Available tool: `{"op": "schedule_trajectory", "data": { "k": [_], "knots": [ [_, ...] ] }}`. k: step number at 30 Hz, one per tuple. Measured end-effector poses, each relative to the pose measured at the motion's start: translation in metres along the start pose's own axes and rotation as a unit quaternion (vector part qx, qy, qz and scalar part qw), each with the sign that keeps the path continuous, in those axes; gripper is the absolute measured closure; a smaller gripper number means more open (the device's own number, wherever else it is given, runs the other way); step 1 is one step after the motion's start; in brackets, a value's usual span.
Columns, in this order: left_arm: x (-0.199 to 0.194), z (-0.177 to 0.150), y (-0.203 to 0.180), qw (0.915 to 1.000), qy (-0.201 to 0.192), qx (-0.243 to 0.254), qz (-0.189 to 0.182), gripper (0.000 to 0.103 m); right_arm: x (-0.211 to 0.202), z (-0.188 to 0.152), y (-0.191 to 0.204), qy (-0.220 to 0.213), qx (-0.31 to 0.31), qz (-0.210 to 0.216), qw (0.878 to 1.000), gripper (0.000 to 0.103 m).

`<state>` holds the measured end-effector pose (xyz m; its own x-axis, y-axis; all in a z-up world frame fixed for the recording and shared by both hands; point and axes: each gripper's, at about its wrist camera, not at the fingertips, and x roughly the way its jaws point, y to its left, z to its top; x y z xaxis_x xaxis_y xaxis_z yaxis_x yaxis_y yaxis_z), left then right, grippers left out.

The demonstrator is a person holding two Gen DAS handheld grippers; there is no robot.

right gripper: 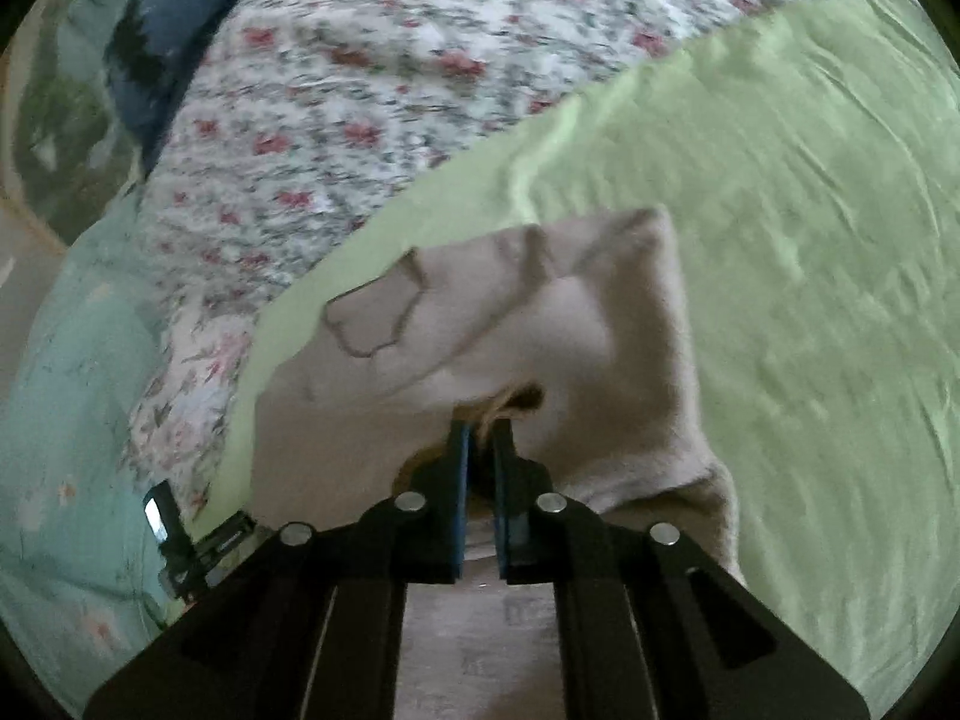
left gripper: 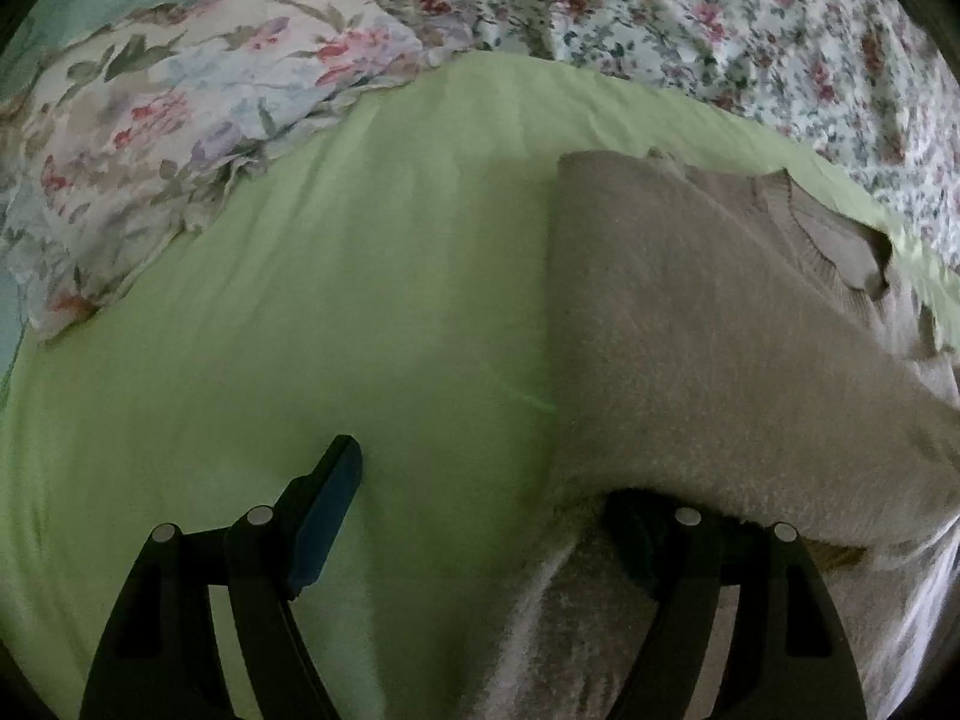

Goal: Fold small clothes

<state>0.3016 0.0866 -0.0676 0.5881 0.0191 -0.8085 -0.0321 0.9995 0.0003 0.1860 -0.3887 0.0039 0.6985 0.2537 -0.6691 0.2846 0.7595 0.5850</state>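
Note:
A beige fuzzy sweater [left gripper: 708,324] lies on a light green sheet [left gripper: 312,276]; its ribbed cuff [left gripper: 840,240] points to the far right. My left gripper [left gripper: 486,480] stands wide open at the sweater's near left edge. Its left finger [left gripper: 330,498] rests over bare sheet, and its right finger is tucked under a lifted fold of the sweater. In the right wrist view my right gripper [right gripper: 480,429] is shut on a bunched edge of the sweater [right gripper: 540,324], which rises in folds ahead of the fingertips.
A floral quilt [left gripper: 690,18] covers the far side of the bed, and a floral pillow [left gripper: 180,102] lies at the left. A teal sheet [right gripper: 72,420] and a small black object [right gripper: 165,519] sit at the left of the right wrist view, with dark blue cloth [right gripper: 174,18] above.

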Motion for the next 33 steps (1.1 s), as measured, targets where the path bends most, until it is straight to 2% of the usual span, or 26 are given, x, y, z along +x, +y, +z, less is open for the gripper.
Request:
{"op": "schedule_trajectory", "data": {
  "k": [3, 5, 7, 9, 10, 11, 13, 15, 17, 18, 19, 20, 22, 24, 25, 27, 29, 33],
  "knots": [
    [0.001, -0.001, 0.007, 0.9997, 0.001, -0.025, -0.01, 0.024, -0.001, -0.003, 0.001, -0.004, 0.013, 0.01, 1.0, 0.097],
    [0.002, 0.0, 0.006, 0.9997, 0.001, -0.023, -0.005, 0.024, 0.0, -0.004, 0.005, -0.003, 0.006, -0.005, 1.0, 0.097],
    [0.002, 0.0, 0.004, 0.9998, 0.0, -0.019, -0.001, 0.024, 0.011, -0.003, 0.006, 0.011, -0.01, -0.039, 0.999, 0.097],
    [0.002, -0.001, 0.006, 0.9997, 0.001, -0.022, -0.005, 0.024, 0.022, -0.003, -0.003, 0.021, -0.009, -0.098, 0.995, 0.097],
    [0.002, -0.001, 0.007, 0.9997, 0.002, -0.025, -0.008, 0.024, 0.021, -0.003, -0.007, 0.009, -0.006, -0.126, 0.992, 0.094],
    [0.002, 0.0, 0.007, 0.9996, 0.001, -0.026, -0.009, 0.023, 0.012, -0.005, -0.007, -0.018, -0.002, -0.135, 0.991, 0.093],
    [0.003, 0.0, 0.006, 0.9997, 0.0, -0.024, -0.006, 0.023, -0.003, -0.011, 0.002, -0.055, -0.007, -0.114, 0.992, 0.093],
    [0.004, 0.0, 0.005, 0.9997, 0.001, -0.023, -0.001, 0.022, -0.006, -0.023, 0.026, -0.062, -0.053, -0.072, 0.994, 0.093],
    [0.004, 0.0, 0.006, 0.9997, 0.001, -0.024, -0.003, 0.021, 0.015, -0.033, 0.044, -0.01, -0.084, -0.007, 0.996, 0.092],
    [0.004, 0.001, 0.007, 0.9996, 0.001, -0.026, -0.006, 0.021, 0.031, -0.037, 0.044, 0.024, -0.081, 0.003, 0.996, 0.092],
    [0.004, 0.001, 0.009, 0.9995, 0.002, -0.029, -0.011, 0.021, 0.041, -0.039, 0.041, 0.043, -0.078, -0.014, 0.996, 0.092],
    [0.004, 0.002, 0.01, 0.9994, 0.004, -0.031, -0.014, 0.021, 0.055, -0.038, 0.031, 0.056, -0.072, -0.066, 0.994, 0.092],
    [-0.001, 0.0, 0.01, 0.9996, 0.007, -0.023, -0.016, 0.021, 0.057, -0.032, 0.007, 0.041, -0.037, -0.114, 0.992, 0.093],
    [-0.01, -0.006, 0.011, 0.9997, 0.012, -0.012, -0.019, 0.022, 0.034, -0.026, -0.013, 0.012, 0.016, -0.116, 0.993, 0.092],
    [-0.016, -0.011, 0.012, 0.9995, 0.014, -0.01, -0.027, 0.023, 0.02, -0.026, -0.016, 0.0, 0.023, -0.111, 0.994, 0.091],
    [-0.033, -0.025, 0.017, 0.9982, 0.019, -0.006, -0.057, 0.023, -0.009, -0.033, -0.015, -0.013, 0.013, -0.091, 0.996, 0.083],
    [-0.05, -0.039, 0.021, 0.9963, 0.018, -0.008, -0.083, 0.023, -0.036, -0.047, -0.013, -0.015, 0.005, -0.077, 0.997, 0.058],
    [-0.096, -0.082, 0.033, 0.9908, 0.017, 0.005, -0.134, 0.023, -0.073, -0.089, -0.007, -0.006, -0.024, -0.057, 0.998, 0.055]
  ]
}}
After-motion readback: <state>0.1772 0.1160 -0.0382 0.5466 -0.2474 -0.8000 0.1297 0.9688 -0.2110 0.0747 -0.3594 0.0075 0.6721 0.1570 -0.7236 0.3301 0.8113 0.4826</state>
